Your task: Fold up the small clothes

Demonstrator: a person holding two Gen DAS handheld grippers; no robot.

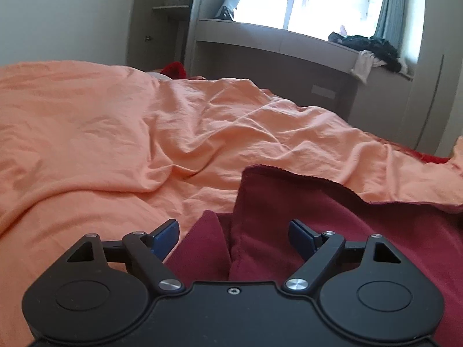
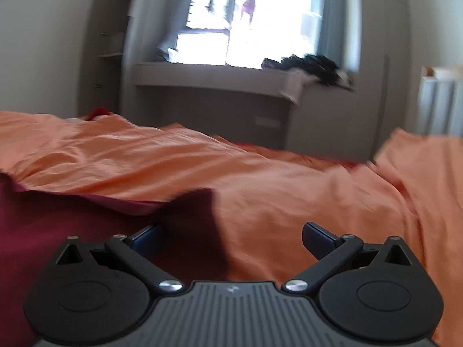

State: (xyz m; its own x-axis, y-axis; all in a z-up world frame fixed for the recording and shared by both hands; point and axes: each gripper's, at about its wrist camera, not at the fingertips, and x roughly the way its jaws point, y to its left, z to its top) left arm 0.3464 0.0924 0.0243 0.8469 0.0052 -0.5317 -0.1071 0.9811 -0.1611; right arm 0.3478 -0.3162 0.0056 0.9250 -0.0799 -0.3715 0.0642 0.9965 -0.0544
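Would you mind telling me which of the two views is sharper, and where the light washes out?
Left wrist view: sharp, creases in the orange sheet crisp; window blown out white. Right wrist view: motion-blurred, the dark red garment smeared; window equally overexposed.

Motion blur smears the right wrist view — the maroon garment runs off-frame, its shape unreadable.

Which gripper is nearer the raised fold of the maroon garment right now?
Left. The left gripper is open with the maroon garment's raised fold right between its fingers. The right gripper, also open, is at the garment's corner, mostly over the orange sheet.
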